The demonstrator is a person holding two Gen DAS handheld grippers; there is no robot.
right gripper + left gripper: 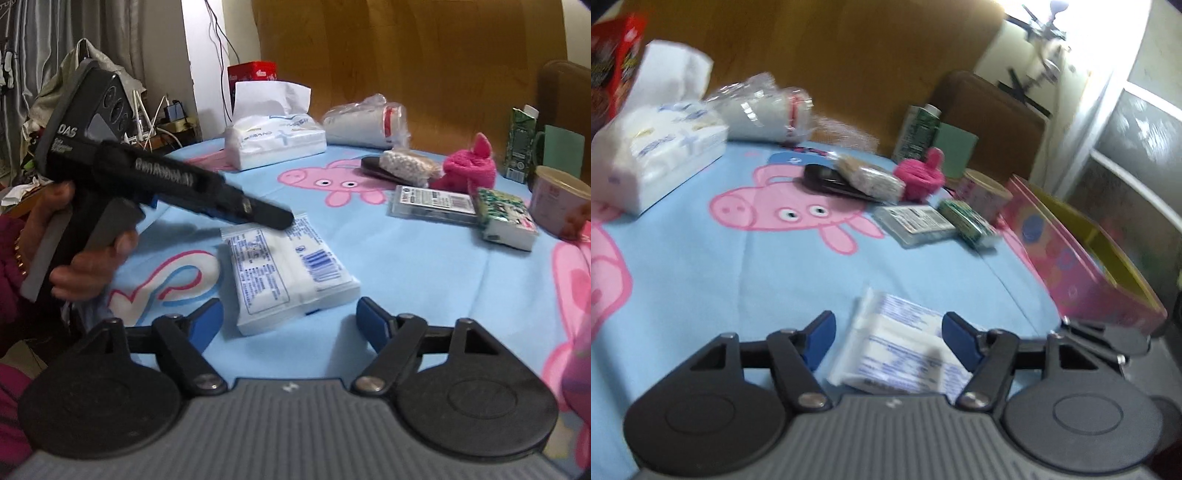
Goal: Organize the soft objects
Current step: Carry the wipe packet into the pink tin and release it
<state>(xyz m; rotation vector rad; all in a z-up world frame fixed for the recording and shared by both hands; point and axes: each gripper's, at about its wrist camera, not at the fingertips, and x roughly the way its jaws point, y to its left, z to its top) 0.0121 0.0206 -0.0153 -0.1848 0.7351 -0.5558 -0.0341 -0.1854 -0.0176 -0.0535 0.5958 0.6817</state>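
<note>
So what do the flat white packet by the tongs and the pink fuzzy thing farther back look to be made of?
Flat white packet: soft white wadding, perhaps tissues or cotton, in glossy clear plastic film; blue print and a barcode sit on the wrap. Pink fuzzy thing: fleecy plush fabric, matte, likely a small soft toy or hat; blur leaves this open.

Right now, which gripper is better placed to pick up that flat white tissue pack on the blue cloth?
Left, probably. The left gripper already has the white tissue pack between its blue pads, jaws open. The right gripper sits just short of the pack, whose near end lies off toward its left finger.
</note>
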